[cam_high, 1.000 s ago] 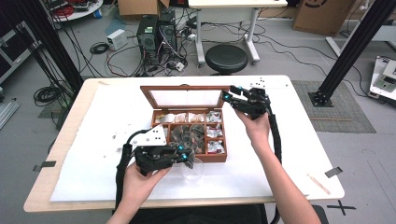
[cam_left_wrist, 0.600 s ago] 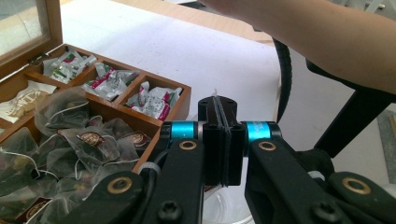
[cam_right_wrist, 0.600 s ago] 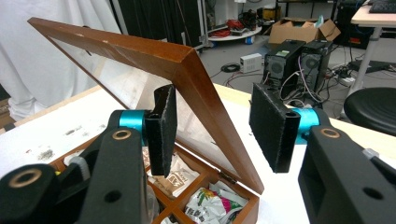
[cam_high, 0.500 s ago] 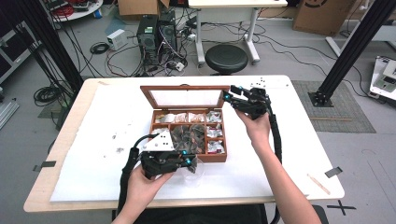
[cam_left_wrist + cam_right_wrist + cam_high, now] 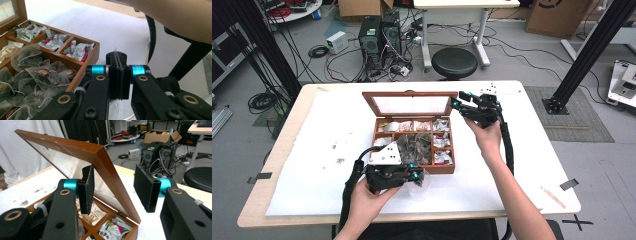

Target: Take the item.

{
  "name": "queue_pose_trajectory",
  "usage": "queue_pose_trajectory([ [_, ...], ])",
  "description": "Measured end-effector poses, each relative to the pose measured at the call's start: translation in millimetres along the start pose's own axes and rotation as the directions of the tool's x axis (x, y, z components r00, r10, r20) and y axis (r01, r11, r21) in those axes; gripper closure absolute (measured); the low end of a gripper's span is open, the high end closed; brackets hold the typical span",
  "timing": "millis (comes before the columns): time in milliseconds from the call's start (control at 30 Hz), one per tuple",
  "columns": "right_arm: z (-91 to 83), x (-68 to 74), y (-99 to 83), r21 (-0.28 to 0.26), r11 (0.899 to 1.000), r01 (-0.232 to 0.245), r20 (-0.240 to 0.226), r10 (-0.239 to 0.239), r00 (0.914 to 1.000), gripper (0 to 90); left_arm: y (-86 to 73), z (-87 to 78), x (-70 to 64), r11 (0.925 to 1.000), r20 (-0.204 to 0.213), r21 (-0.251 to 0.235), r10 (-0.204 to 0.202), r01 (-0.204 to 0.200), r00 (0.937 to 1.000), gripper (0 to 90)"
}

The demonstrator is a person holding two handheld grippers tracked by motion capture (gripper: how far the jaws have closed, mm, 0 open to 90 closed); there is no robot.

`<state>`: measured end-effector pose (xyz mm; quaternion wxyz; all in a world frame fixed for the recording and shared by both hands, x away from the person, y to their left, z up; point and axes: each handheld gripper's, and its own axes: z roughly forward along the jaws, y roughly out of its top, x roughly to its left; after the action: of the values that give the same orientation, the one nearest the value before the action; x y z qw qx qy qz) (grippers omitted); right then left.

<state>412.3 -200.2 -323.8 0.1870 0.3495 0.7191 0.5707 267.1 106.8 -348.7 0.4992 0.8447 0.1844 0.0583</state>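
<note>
Left gripper (image 5: 119,75) shifted right, jaws pinching string (image 5: 115,51)

Left gripper (image 5: 418,176) held low and near, jaws pressed flat together, gripped by the left hand (image 5: 367,197). Right gripper (image 5: 460,104) stretched farther out on an extended forearm, jaws spread wide apart, held by the right hand (image 5: 484,136).

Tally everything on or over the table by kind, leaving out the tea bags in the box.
Grippers: 2 (left gripper, right gripper)
Wooden box: 1
Glass cup: 1
String pinched in left jaws: 1
Total: 5
</note>
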Motion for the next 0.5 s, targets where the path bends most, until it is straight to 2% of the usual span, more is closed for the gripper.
queue_pose_trajectory([
  [500, -0.2, -0.5, 0.0, 0.000, 1.000, 0.002, 0.005, -0.002, 1.0000, 52.2, -1.5, 1.9, -4.7, 0.9998, -0.004, 0.016, 0.015, -0.015, 0.9999, 88.8],
])
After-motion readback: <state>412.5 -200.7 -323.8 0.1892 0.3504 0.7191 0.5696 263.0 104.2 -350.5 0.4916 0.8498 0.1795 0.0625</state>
